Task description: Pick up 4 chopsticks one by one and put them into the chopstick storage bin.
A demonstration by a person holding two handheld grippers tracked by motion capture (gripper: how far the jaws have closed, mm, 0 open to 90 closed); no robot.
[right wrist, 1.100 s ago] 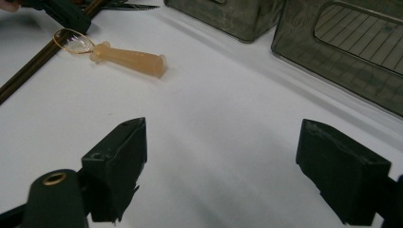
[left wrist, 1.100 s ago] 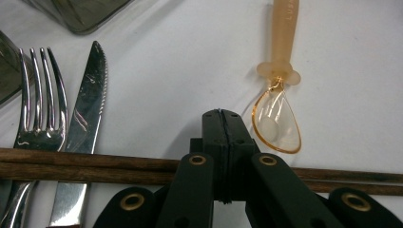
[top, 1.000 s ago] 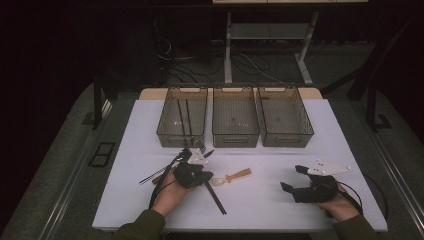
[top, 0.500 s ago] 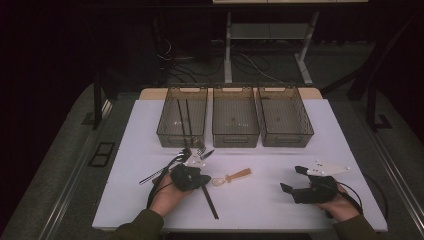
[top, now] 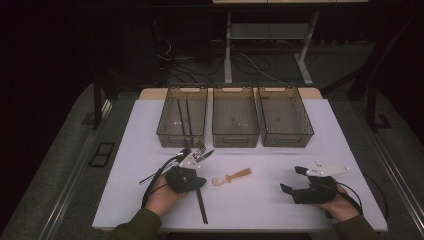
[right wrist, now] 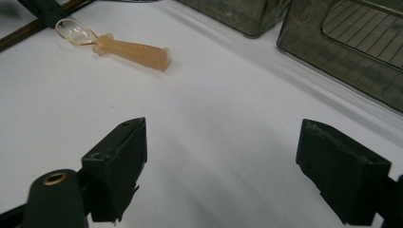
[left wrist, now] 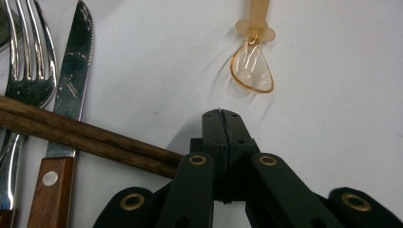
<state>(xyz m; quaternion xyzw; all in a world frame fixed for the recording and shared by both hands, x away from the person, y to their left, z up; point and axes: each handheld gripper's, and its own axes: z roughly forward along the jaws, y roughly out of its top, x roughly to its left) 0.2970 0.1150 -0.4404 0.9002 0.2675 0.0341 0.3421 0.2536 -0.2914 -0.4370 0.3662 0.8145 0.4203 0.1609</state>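
My left gripper (top: 203, 181) (left wrist: 221, 114) lies low on the white table, jaws shut with nothing seen between the tips. It points at a small amber spoon (top: 232, 176) (left wrist: 252, 71) with a clear bowl, a short way ahead. A pair of dark wooden chopsticks (top: 201, 207) (left wrist: 71, 130) runs under the gripper's linkage; whether they touch it I cannot tell. A fork (left wrist: 28, 71) and a wood-handled knife (left wrist: 71, 71) lie beside them. My right gripper (top: 292, 180) (right wrist: 221, 166) rests open at the table's right, nothing between its jaws, the spoon (right wrist: 128, 50) far ahead of it.
Three smoky plastic bins stand in a row at the back: the left bin (top: 167, 117) holds two chopsticks, the middle bin (top: 235, 135) and right bin (top: 300, 120) look bare inside. The table's front edge (top: 240, 227) is near both hands.
The chopsticks under my left gripper have swung, their near end moving left toward the hand. The left hand shifted slightly. The right hand kept still.
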